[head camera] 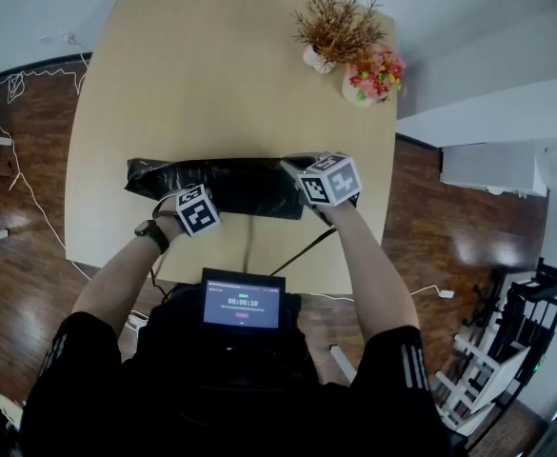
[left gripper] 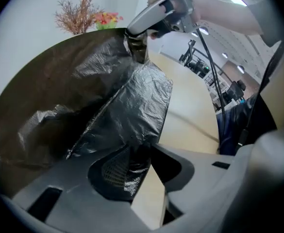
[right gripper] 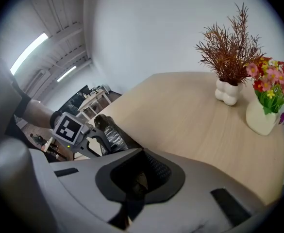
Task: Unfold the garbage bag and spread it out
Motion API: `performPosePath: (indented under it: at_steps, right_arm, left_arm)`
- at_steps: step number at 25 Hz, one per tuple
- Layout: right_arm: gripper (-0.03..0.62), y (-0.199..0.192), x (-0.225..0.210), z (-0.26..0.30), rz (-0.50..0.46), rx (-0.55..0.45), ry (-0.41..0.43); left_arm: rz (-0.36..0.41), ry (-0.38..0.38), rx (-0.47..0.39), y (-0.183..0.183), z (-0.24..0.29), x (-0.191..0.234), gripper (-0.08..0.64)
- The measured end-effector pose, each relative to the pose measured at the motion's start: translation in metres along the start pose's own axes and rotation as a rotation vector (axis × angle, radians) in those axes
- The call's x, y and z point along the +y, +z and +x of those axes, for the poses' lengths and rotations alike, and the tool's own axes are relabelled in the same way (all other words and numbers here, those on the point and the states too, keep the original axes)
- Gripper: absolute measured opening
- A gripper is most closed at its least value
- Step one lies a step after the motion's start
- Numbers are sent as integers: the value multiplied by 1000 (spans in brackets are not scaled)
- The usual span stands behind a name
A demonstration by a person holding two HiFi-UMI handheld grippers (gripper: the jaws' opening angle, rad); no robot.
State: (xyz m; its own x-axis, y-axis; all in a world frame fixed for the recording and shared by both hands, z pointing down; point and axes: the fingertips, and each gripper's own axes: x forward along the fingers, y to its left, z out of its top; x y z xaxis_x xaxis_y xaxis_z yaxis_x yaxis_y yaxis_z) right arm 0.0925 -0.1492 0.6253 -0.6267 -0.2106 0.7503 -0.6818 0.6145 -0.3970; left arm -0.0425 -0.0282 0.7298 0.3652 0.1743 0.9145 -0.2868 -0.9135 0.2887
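Note:
The black garbage bag (head camera: 235, 187) lies in a crumpled band across the near part of the tan table (head camera: 211, 84). My right gripper (head camera: 295, 169) is shut on the bag's right end. In the left gripper view the right gripper (left gripper: 138, 41) pinches a raised peak of film, from which the garbage bag (left gripper: 127, 106) slopes down. My left gripper (left gripper: 142, 152) stands low over the bag's left part, jaws part open. Film hangs between them against the left pad (left gripper: 115, 171), and bare table shows beside the right jaw. A dark scrap sits in my right gripper (right gripper: 134, 178).
A white vase of dried brown twigs (head camera: 321, 57) and a vase of coloured flowers (head camera: 364, 82) stand at the table's far right corner. A small screen (head camera: 243, 301) hangs at the person's chest. The table's near edge (head camera: 249, 272) runs just behind both grippers. Cables trail over the floor at left.

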Motion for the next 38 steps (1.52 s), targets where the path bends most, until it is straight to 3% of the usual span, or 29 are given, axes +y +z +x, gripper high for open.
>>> performPosePath:
  at_steps: [6,13,18,22,27,29,32,34,38]
  right_arm:
    - [6,-19,-37,23,5,70,-89]
    - [8,-46,-78,50,-73,194,-203]
    - [40,-55,-87,57,-140,225,-257]
    - [78,-51,-83,57,-147,186,-248]
    - [187,-23,-68,38,-164,59,-270]
    - [189,-12,-61,27,-181,2,-280]
    - [221,5,-45,8,-198,-78,-290]
    - [219,15,-25,-3,-206,-118,-279]
    - [219,10,8,-4,-270,-118,-240]
  left_arm:
    - [18,-30,22,-12,-1,-16,127]
    - [22,-42,32,-13,2,-21,127]
    - [26,-35,31,-14,2,-21,126]
    - [16,-31,22,-14,3,-20,127]
    - [30,1,-5,-11,-1,-20,127]
    - [31,21,-44,-3,-12,-19,127]
    - [48,76,-117,12,-42,-13,127]
    - [91,158,-137,13,-65,0,127]
    - [263,406,-45,-9,-104,49,126]
